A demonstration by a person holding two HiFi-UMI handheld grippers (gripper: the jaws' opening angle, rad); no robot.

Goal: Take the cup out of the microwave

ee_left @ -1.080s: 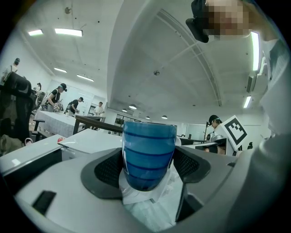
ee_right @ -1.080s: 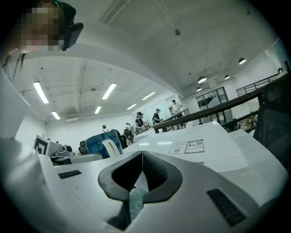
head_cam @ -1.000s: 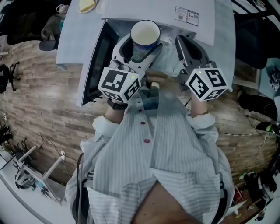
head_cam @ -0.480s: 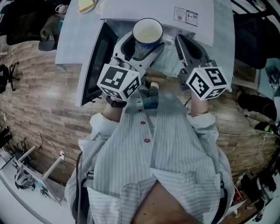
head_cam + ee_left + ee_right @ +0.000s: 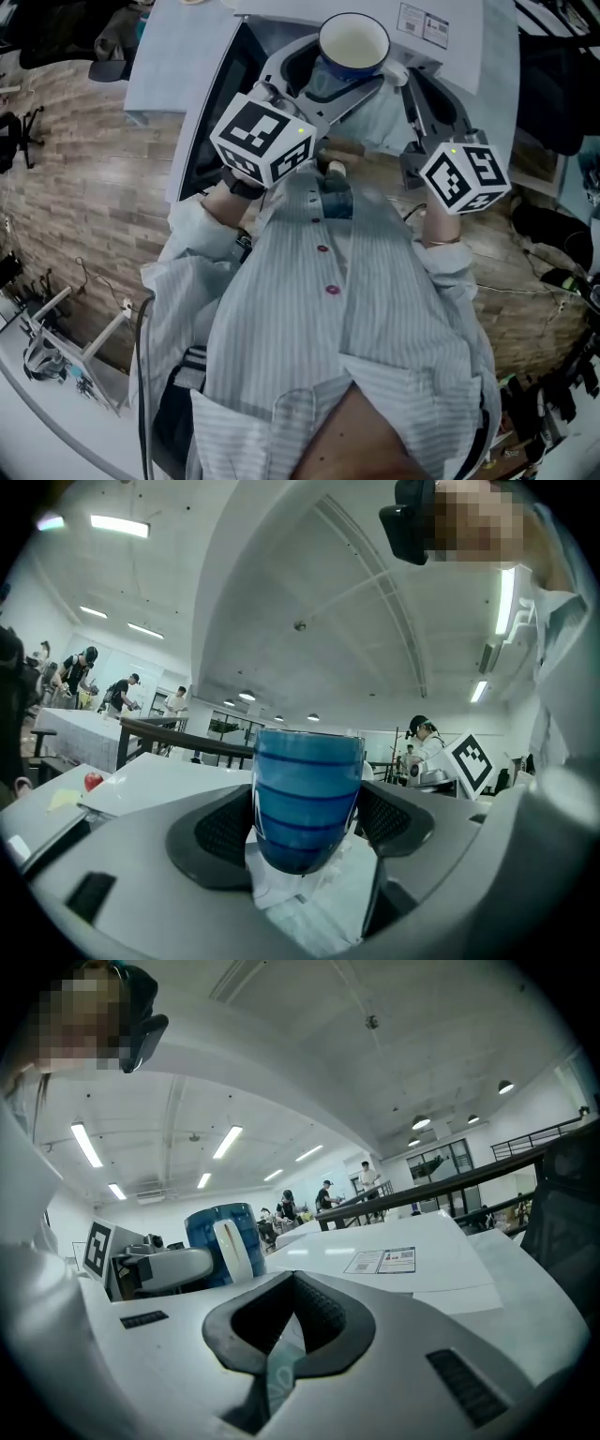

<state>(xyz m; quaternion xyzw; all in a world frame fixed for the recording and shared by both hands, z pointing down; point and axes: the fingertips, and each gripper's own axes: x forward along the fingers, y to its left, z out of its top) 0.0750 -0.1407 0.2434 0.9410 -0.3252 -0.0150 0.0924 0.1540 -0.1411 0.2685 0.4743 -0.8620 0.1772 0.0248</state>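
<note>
Cup [image 5: 353,39]: blue with darker bands, pale inside, white handle. It is out of the microwave and held in the air just in front of its open front.
Cup axis: long axis vertical. The mouth opens upward toward the head view, with the rounded base at the bottom in the left gripper view [image 5: 307,799].
Cup handle: seen from the right gripper view [image 5: 220,1241], it lies on the side facing the right claw.
Left claw [image 5: 351,67]: clenched on the cup. In its own view [image 5: 307,822] the two dark pads press the cup's lower sides from left and right, and the rim stands above them.
Right claw [image 5: 419,89]: closed and holding nothing, its tips together in its own view [image 5: 292,1283]. It sits just beside the cup, to the cup's right, apart from it.
Microwave [image 5: 459,66]: white and standing on the bench [image 5: 164,66]. Its dark door [image 5: 211,103] is swung open to the left.
Label [image 5: 422,23]: a printed sticker on the microwave's top, also visible in the right gripper view [image 5: 384,1261].
Shirt [image 5: 347,309]: pale and striped, filling the lower half of the head view beneath both claws.
</note>
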